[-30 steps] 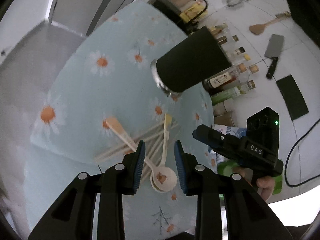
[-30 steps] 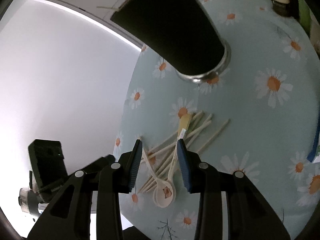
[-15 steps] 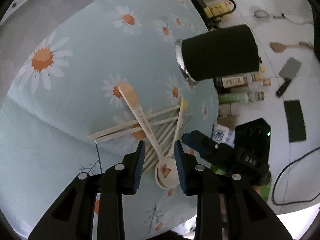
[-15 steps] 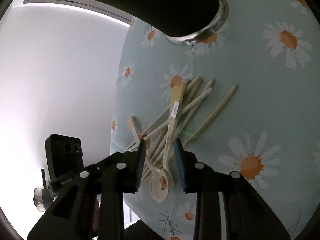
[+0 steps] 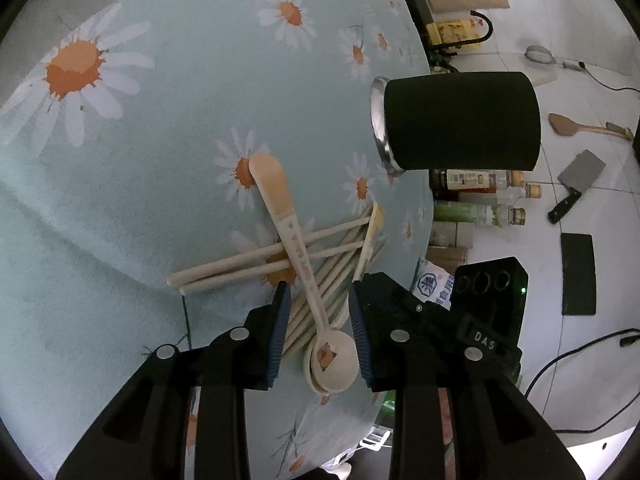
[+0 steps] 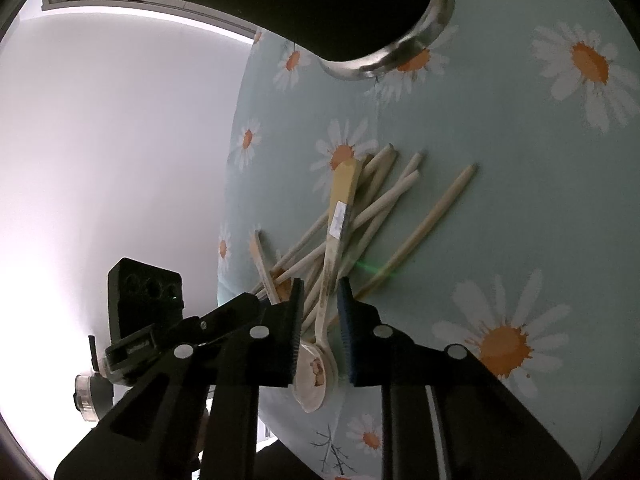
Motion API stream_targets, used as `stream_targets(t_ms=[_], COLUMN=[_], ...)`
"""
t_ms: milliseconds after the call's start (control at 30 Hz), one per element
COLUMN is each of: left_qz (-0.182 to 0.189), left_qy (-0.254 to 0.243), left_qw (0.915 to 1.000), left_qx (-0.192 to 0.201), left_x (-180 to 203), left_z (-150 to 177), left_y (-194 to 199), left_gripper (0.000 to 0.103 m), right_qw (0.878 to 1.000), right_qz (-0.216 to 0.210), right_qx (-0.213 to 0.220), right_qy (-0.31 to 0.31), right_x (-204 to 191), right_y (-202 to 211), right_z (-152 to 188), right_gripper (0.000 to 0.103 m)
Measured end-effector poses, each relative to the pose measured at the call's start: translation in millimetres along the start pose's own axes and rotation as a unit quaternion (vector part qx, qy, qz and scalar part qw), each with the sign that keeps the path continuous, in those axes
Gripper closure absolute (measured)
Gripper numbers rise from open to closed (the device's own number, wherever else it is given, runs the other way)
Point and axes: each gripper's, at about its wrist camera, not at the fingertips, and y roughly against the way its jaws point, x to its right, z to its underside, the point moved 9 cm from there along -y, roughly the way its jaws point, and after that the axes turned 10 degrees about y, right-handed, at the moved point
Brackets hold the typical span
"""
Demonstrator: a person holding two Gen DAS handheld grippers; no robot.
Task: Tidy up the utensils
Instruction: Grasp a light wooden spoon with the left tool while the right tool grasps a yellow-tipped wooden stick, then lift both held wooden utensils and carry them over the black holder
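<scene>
Two cream spoons lie on a pile of pale chopsticks (image 5: 240,266) on the daisy tablecloth. My left gripper (image 5: 318,304) is open, its jaws either side of the pink-handled spoon (image 5: 296,240) near the bowl. My right gripper (image 6: 320,300) is open, its jaws either side of the yellow-handled spoon (image 6: 334,236) just above its bowl. The chopsticks also show in the right wrist view (image 6: 424,224). A black cylindrical holder with a metal base (image 5: 460,120) stands on the cloth beyond the pile; it also shows in the right wrist view (image 6: 280,0).
The table (image 5: 180,100) edge runs close by the pile. On the floor beyond it are bottles (image 5: 480,196), a cleaver (image 5: 576,180), a wooden spatula (image 5: 580,128) and a cable. The right gripper's body (image 5: 460,312) sits close beside my left gripper.
Both grippers have moved in toward the pile. Each pair of open jaws now straddles a spoon; a second ago they hovered farther back. The right jaws stand a little narrower.
</scene>
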Motion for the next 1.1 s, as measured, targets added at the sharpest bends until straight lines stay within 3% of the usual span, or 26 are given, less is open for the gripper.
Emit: stream_targets(t_ms=[300,533,1100], left_qz=[0.011,0.006,0.005], left_qy=[0.007,0.004,-0.034], left_qw=[0.9999,0.9999,0.9993], left_qx=[-0.003,-0.007,-0.013], left_x=[1,-1,11], left_z=[-4,-6,-2], left_y=[-4,-7,-8], left_gripper=[0.077,0.096,0.1], right_qw=[1.0,1.0,1.0], right_qz=[-0.009,-0.01,-0.019], right_qx=[-0.007,-0.007,0.016], right_qy=[0.0,0.001,0.01], right_x=[2,5,-1], right_y=[-5,-5,6], right_z=[-1,1,10], right_gripper=[0.086,0.094,0.096])
